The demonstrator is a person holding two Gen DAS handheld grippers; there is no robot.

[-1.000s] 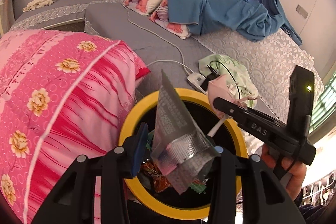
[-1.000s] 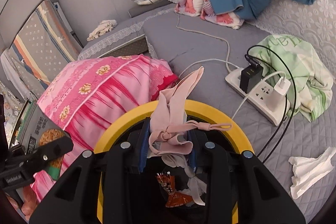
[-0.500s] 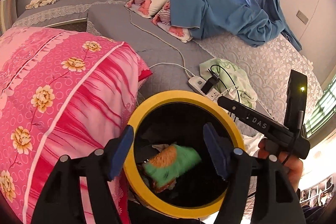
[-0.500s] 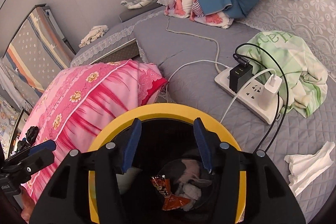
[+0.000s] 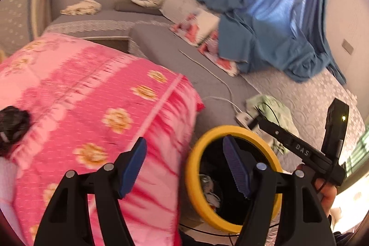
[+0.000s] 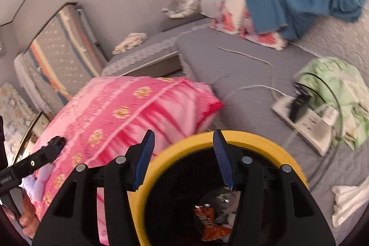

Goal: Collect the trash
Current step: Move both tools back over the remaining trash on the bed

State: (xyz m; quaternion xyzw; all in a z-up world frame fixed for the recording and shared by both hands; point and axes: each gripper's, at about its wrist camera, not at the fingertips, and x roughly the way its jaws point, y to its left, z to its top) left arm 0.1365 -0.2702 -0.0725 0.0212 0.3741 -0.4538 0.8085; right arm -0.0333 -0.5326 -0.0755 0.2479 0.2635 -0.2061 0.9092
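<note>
The yellow-rimmed bin [image 6: 253, 140] stands against the bed, and an orange wrapper [image 6: 207, 220] and silver foil [image 6: 221, 197] lie inside it. My right gripper [image 6: 183, 140] hangs open over the bin's near rim with nothing between its blue pads. My left gripper [image 5: 183, 149] is open and empty too, left of the bin [image 5: 193, 176], partly over the pink floral quilt [image 5: 92, 107]. A crumpled white tissue [image 6: 348, 200] lies on the grey bedcover to the right. A dark fuzzy thing [image 5: 13, 123] rests on the quilt at far left.
A white power strip [image 6: 306, 123] with plugs and cables lies right of the bin, beside a green cloth [image 6: 334, 89]. Blue fabric [image 5: 276, 15] is heaped at the back. A hand holds the right tool's black body [image 5: 299, 151] by the bin.
Both grippers opened. The foil packet left the left one and the pink strip left the right one, both into the bin. The left gripper swung left over the quilt; the right one rose slightly.
</note>
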